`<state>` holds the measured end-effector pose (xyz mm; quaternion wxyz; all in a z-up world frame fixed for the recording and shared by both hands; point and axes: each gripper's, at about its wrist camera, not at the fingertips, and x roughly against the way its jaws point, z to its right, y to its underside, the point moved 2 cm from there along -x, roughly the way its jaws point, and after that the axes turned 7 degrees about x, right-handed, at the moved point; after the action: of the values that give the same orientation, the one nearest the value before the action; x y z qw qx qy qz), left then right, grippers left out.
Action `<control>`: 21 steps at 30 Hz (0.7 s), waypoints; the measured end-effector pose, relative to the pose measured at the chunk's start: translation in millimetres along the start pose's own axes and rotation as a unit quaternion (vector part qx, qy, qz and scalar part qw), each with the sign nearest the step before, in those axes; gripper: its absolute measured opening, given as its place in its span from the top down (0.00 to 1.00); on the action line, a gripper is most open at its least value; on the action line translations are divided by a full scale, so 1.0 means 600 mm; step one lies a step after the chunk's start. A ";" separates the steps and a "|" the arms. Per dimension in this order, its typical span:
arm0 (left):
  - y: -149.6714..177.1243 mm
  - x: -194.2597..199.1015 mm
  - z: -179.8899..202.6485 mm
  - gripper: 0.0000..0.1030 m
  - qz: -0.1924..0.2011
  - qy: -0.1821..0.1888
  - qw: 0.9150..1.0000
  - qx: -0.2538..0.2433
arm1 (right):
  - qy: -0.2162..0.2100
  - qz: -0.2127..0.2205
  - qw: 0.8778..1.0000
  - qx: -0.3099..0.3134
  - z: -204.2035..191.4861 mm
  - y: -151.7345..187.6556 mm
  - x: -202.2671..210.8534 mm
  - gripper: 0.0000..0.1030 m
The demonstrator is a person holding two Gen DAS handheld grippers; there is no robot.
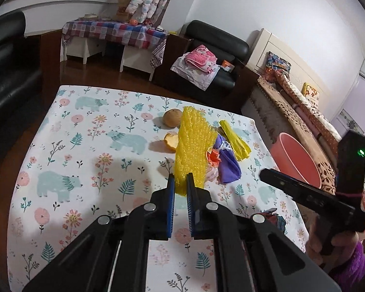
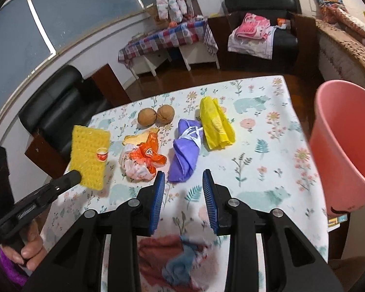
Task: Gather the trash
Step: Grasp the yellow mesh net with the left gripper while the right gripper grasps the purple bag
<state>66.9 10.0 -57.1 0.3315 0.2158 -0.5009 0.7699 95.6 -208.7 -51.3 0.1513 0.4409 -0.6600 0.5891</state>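
Observation:
My left gripper (image 1: 181,181) is shut on the lower edge of a yellow foam-net sheet (image 1: 194,143), which stands lifted above the floral tablecloth (image 1: 90,146). In the right wrist view the same left gripper (image 2: 75,177) holds the yellow sheet (image 2: 90,155) at the left. My right gripper (image 2: 183,174) is open and holds nothing, just short of a purple bag (image 2: 187,150). On the table lie an orange-white crumpled bag (image 2: 143,160), a yellow plastic bag (image 2: 216,129), an orange peel (image 2: 138,138) and two brown round fruits (image 2: 147,116). A pink bucket (image 2: 345,155) stands off the table's right edge.
A crumpled red and blue wrapper (image 2: 177,255) lies under the right gripper, blurred. A black armchair (image 2: 58,112) stands beyond the table's far left corner. A bed (image 1: 304,112) runs along the right side behind the pink bucket (image 1: 294,160). A plaid-covered table (image 1: 114,31) stands at the back wall.

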 end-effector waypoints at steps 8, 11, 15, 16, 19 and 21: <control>-0.001 -0.007 -0.017 0.92 -0.003 0.005 1.000 0.015 | 0.008 -0.052 0.999 0.000 0.002 -0.026 -0.065 0.68; 0.000 -0.007 -0.019 0.92 -0.003 0.006 1.000 0.016 | 0.009 -0.068 0.998 -0.005 0.006 -0.028 -0.086 0.68; 0.000 -0.006 -0.021 0.92 -0.002 0.006 1.000 0.019 | 0.006 -0.078 0.997 -0.013 0.007 -0.026 -0.101 0.68; 0.001 -0.006 -0.022 0.92 -0.002 0.006 1.000 0.020 | 0.007 -0.078 0.997 -0.013 0.006 -0.026 -0.103 0.68; 0.004 -0.003 -0.021 0.92 -0.002 0.004 1.000 0.021 | 0.004 -0.074 0.997 -0.011 0.004 -0.026 -0.105 0.75; 0.005 0.000 -0.019 0.92 -0.001 0.004 1.000 0.020 | 0.004 -0.071 0.997 -0.009 0.003 -0.026 -0.103 0.76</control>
<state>64.7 19.5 -63.9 0.3296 0.2198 -0.4834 0.7806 142.8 -184.0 -86.1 0.1995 0.4828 -0.6316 0.5728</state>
